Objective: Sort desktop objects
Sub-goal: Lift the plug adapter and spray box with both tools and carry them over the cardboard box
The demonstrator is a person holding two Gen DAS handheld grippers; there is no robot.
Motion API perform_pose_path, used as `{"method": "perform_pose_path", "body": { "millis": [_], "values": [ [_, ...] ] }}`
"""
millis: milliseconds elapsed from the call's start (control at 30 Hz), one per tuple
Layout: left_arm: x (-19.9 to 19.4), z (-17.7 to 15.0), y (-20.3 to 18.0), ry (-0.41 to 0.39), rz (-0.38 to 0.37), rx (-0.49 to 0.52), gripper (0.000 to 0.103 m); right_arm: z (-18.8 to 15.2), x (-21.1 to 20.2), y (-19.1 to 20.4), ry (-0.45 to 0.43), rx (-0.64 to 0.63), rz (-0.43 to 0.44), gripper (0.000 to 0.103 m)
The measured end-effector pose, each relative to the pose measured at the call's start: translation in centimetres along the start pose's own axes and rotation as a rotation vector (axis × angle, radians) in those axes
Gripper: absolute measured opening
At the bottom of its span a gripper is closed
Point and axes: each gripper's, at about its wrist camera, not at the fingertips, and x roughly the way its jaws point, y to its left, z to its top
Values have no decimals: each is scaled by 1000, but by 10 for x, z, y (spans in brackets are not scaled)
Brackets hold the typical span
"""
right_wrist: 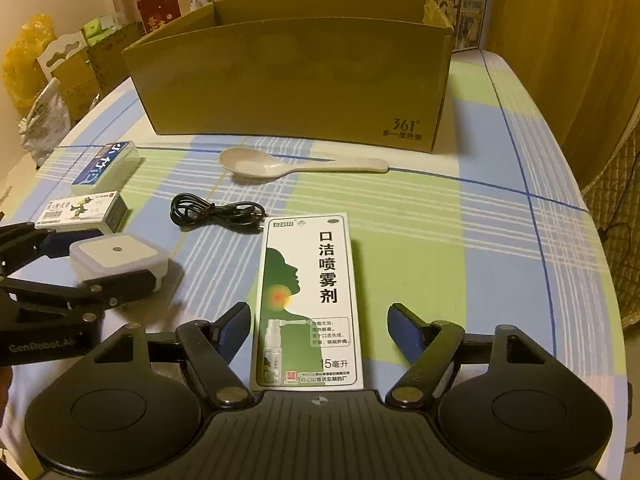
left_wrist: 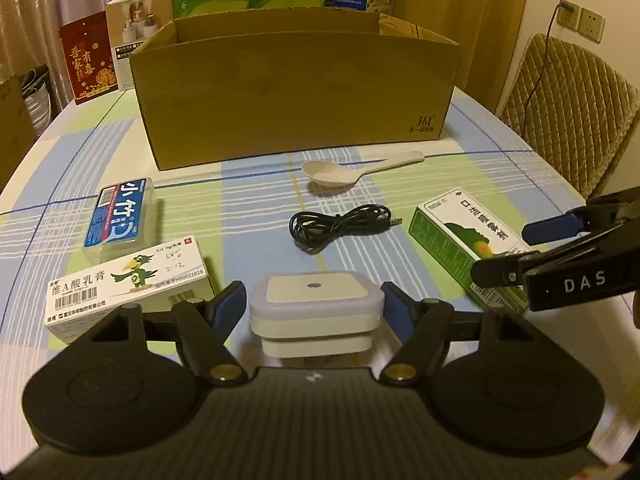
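Note:
In the left wrist view, my left gripper [left_wrist: 312, 304] straddles a small white square lidded box [left_wrist: 316, 296] on the checked tablecloth. Its blue pads [left_wrist: 230, 304] stand close beside the box's sides, with a thin gap on the left, so it is open. My right gripper [right_wrist: 320, 320] is open around a green and white spray carton [right_wrist: 308, 300] lying flat, with clear gaps on both sides. The right wrist view shows the left gripper [right_wrist: 108, 262] around the white box [right_wrist: 116, 254]. The left wrist view shows the right gripper [left_wrist: 516, 252] over the carton [left_wrist: 456, 236].
An open cardboard box [left_wrist: 296, 92] stands at the back. In front of it lie a pale spoon [left_wrist: 348, 170], a coiled black cable [left_wrist: 336, 224], a blue floss case [left_wrist: 120, 212] and a white ointment carton [left_wrist: 128, 280]. A padded chair [left_wrist: 568, 100] is at the right.

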Motion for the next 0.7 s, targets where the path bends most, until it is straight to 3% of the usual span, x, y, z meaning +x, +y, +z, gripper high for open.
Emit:
{"method": "perform_pose_path", "body": {
  "millis": [267,500,533,600,700],
  "values": [
    [5,-1,0,23,1,3,61,3,12,4,15,-15,16,73],
    [4,0,2,25,9,-3,60,6,20,0,25,16,13,72],
    [4,0,2,25,9,-3,60,5,21,0,27,11,13,70],
    [4,0,2,24,5,-4,60,6,21,3,33,-2,11,54],
    [2,1,3,17,6,-3,60,6,19,5,30,-9,-2,53]
  ]
}}
